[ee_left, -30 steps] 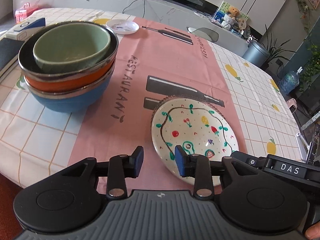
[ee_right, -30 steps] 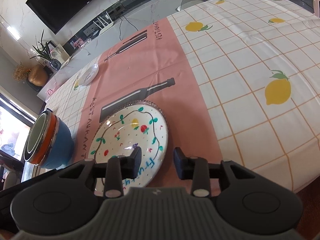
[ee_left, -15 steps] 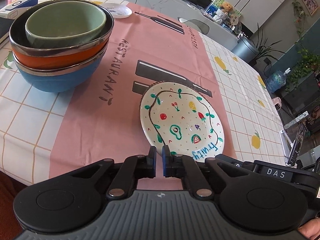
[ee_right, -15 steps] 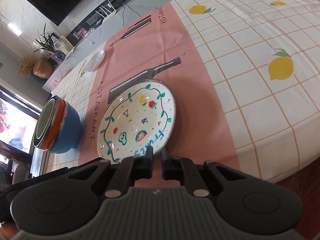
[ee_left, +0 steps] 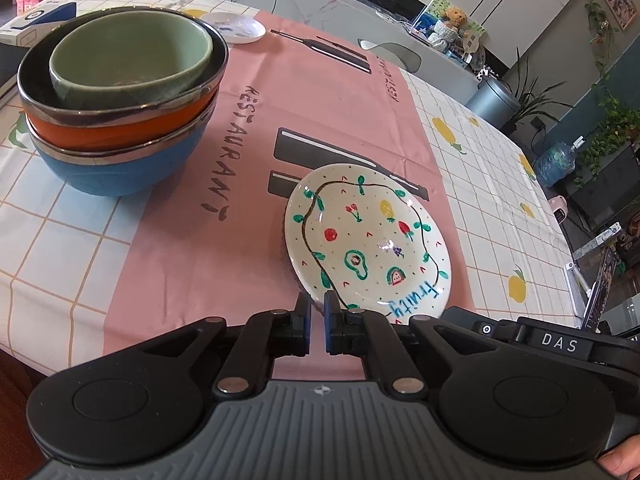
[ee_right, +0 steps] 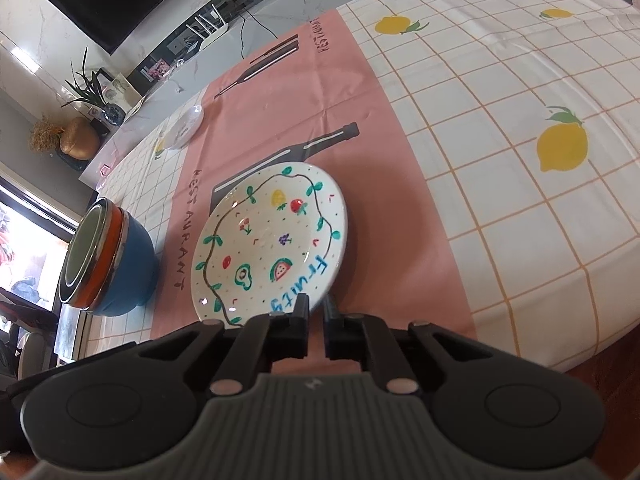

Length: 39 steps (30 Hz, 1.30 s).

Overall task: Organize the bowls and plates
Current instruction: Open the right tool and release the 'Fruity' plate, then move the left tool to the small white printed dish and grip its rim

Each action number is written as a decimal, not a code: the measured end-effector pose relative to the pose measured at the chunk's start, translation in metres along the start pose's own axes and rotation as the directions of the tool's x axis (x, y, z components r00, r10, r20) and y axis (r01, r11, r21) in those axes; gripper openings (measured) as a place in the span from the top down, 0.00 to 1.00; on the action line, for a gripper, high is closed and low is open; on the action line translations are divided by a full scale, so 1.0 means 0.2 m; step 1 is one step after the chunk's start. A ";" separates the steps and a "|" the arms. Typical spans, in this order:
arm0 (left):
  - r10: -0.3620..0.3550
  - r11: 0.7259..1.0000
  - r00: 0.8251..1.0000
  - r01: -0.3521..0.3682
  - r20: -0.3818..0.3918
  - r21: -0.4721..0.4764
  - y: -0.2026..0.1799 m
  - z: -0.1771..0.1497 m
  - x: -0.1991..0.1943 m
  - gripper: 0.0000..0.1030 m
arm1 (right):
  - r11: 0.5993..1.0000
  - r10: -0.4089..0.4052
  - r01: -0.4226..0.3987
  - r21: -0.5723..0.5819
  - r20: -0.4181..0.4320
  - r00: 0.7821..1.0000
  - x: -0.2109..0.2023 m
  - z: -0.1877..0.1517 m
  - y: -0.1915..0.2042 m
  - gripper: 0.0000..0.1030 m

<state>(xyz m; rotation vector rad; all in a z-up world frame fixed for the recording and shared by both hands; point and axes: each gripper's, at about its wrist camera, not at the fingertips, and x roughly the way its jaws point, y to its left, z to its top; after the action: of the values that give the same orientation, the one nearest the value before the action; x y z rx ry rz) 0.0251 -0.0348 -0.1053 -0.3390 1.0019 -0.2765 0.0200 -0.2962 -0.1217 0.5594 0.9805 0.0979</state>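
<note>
A white plate painted with fruit (ee_left: 368, 240) lies on the pink runner and shows in the right wrist view (ee_right: 268, 240) too. Both grippers pinch its near rim and it is tilted up. My left gripper (ee_left: 316, 312) is shut on the near-left rim. My right gripper (ee_right: 316, 312) is shut on the near-right rim. A stack of bowls (ee_left: 120, 104), green inside orange inside blue, stands to the left, also in the right wrist view (ee_right: 104, 256). A small white dish (ee_left: 236, 28) sits at the far side.
The table has a white lemon-check cloth (ee_right: 520, 120) with a pink runner (ee_left: 224, 184). A white box (ee_left: 28, 24) lies at the far left. A trash bin (ee_left: 496, 100) and plants stand beyond the table.
Both grippers went from open to shut on the plate's near rim. The plate's near side has lifted and the plate now tilts.
</note>
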 end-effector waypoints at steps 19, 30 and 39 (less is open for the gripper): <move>0.068 0.989 0.997 -0.073 0.049 0.130 -0.08 0.42 -0.14 0.88 | 0.945 0.079 -0.047 -0.324 0.086 0.993 -0.03 0.27 0.40 0.75; 0.092 0.972 0.994 -0.102 0.057 0.213 0.02 0.95 -0.21 0.87 | 0.913 0.122 -0.082 -0.399 0.076 0.990 0.16 0.58 0.67 0.72; 0.154 0.947 0.988 -0.156 0.029 0.281 0.20 1.34 0.04 0.84 | 0.929 0.088 -0.087 -0.360 -0.014 0.996 0.55 0.89 0.82 0.72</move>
<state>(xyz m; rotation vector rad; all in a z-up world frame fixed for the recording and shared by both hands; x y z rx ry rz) 0.2614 0.0397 0.0049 -0.0007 0.9616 -0.2711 0.2542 -0.1916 -0.0482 0.2641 0.9076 0.3507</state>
